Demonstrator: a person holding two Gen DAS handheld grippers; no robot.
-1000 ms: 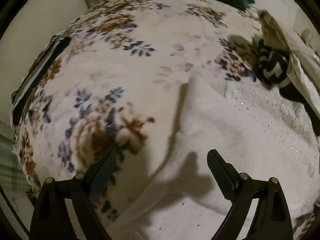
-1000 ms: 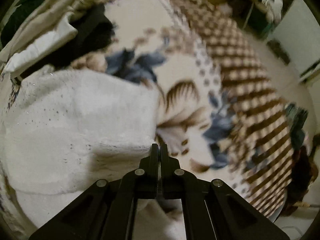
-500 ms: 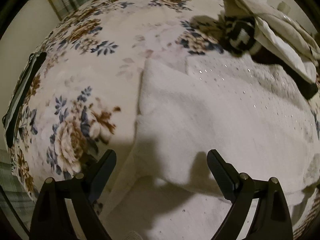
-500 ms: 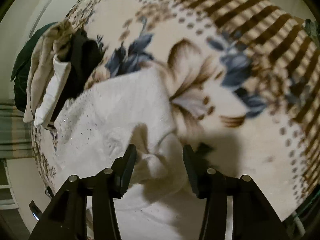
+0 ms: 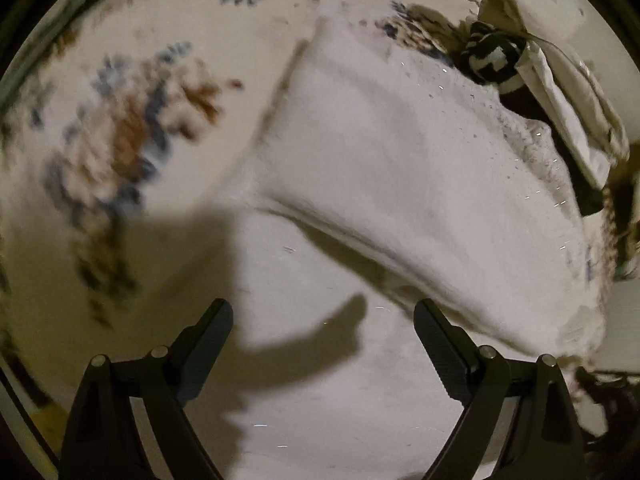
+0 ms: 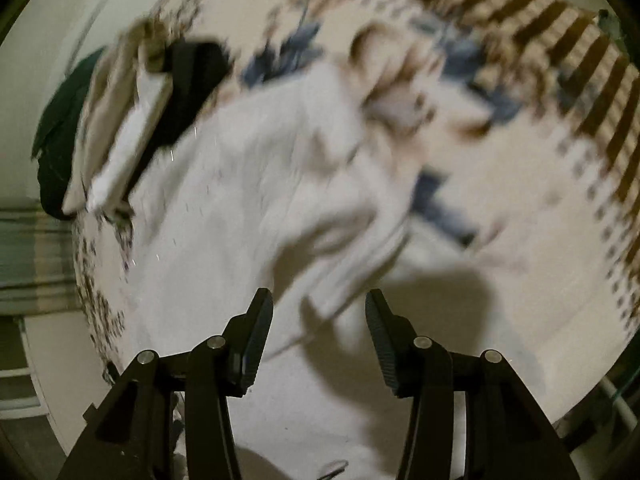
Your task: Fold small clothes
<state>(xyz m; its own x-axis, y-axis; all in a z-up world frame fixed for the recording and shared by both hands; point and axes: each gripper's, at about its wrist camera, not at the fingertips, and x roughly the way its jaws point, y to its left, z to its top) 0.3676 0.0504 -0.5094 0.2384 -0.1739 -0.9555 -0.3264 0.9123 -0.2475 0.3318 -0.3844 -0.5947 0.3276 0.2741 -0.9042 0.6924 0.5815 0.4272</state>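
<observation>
A white knit garment (image 5: 400, 168) lies on the floral blanket (image 5: 132, 140), one thick layer folded over a flatter layer (image 5: 320, 400). My left gripper (image 5: 323, 306) hovers over that flatter layer, just in front of the fold's edge. Its jaws are wide and closing, and the pads touch no cloth. In the right wrist view the same garment (image 6: 240, 208) shows a loose rumpled flap just ahead of my right gripper (image 6: 318, 294). That gripper is open, with cloth below the gap but nothing pinched. Both views are blurred.
A pile of folded clothes (image 5: 560, 92) with a black-and-white item (image 5: 494, 58) sits past the garment; it shows again as a pile (image 6: 132, 120) beside a dark green cloth (image 6: 60, 128). The blanket's brown striped border (image 6: 560, 40) marks the bed's edge.
My right gripper went from shut on the garment's edge to open, letting the cloth drop, and swung round. My left gripper slid over onto the white garment and came lower.
</observation>
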